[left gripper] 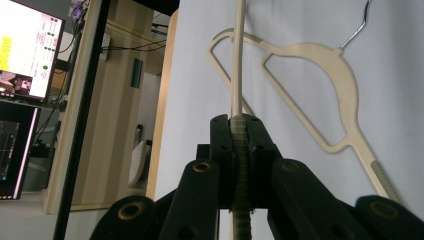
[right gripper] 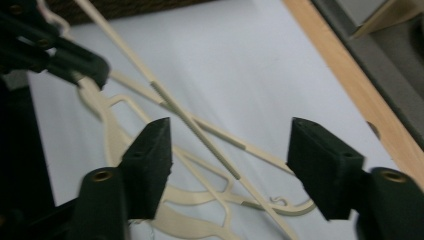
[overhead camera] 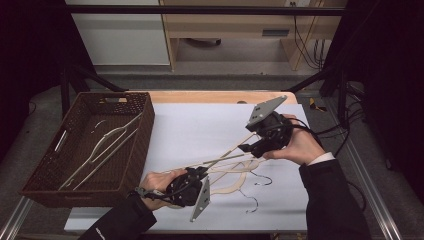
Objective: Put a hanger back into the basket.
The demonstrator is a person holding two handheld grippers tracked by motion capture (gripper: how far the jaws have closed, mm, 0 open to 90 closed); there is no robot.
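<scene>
Several cream plastic hangers (overhead camera: 235, 177) lie tangled on the white sheet (overhead camera: 200, 125) near the front of the table. My left gripper (overhead camera: 202, 171) is shut on the ribbed arm of one hanger (left gripper: 237, 60), whose thin bar runs away up and to the right. In the left gripper view the jaws (left gripper: 239, 125) pinch that ribbed part, and another hanger (left gripper: 345, 85) lies flat beyond. My right gripper (overhead camera: 246, 145) hovers over the far end of the pile, open. A hanger bar (right gripper: 200, 135) crosses the wide gap between its pads without touching either of them (right gripper: 232, 145).
A brown wicker basket (overhead camera: 135, 160) stands at the left with a few hangers (overhead camera: 107, 145) inside. The wooden table edge (overhead camera: 215, 96) runs along the back. Metal hooks (overhead camera: 262, 179) stick out of the pile towards the right. A lit monitor (left gripper: 25, 50) stands beyond the table.
</scene>
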